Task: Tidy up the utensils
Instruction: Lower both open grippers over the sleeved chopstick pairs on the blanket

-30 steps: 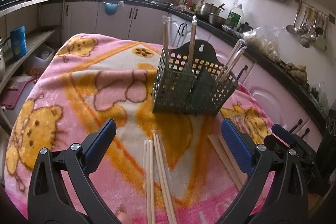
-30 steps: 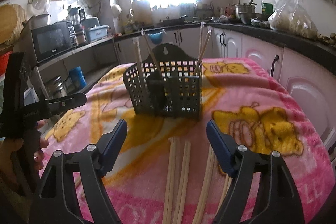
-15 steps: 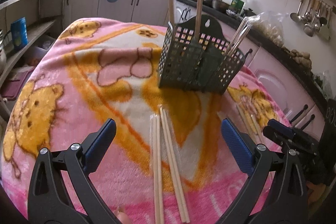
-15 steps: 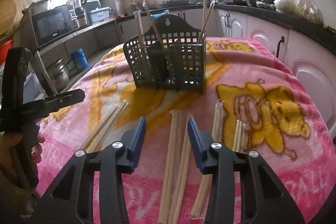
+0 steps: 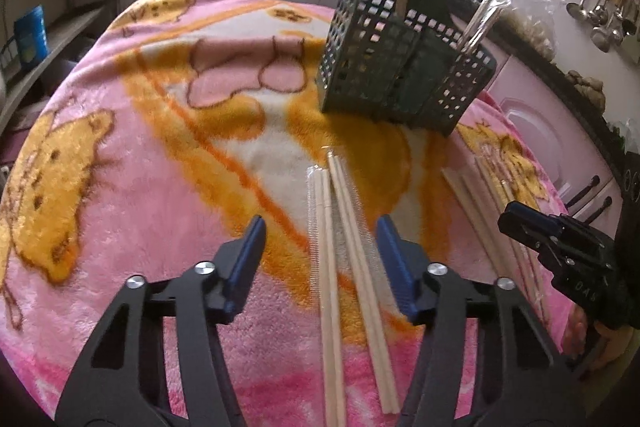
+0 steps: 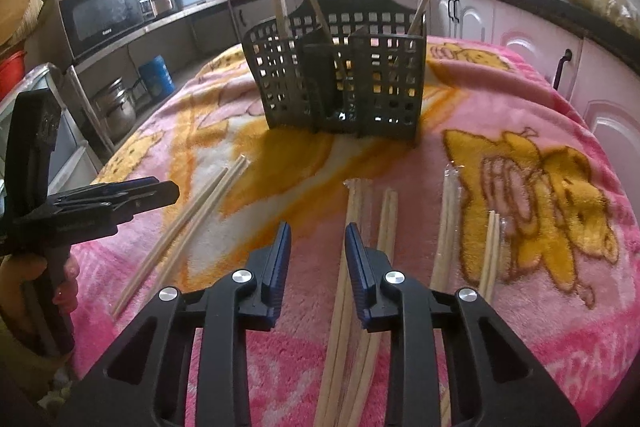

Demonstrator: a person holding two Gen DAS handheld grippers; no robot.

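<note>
Left gripper (image 5: 320, 259) hangs open over a pair of chopsticks (image 5: 344, 247) on the blanket (image 5: 120, 147); the basket (image 6: 340, 83) stands beyond. Right gripper (image 6: 318, 259) is part-open, empty, its chopsticks (image 6: 348, 267) off-centre. Risk: the fingers snag the plush or catch only one stick. Both grippers have dropped lower and narrowed their jaws since a second ago.

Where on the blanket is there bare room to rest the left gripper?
Free: the blanket left of the two chopstick pairs under the left gripper, and left of the holder. Crowded: chopstick rows ahead of the right gripper.
</note>
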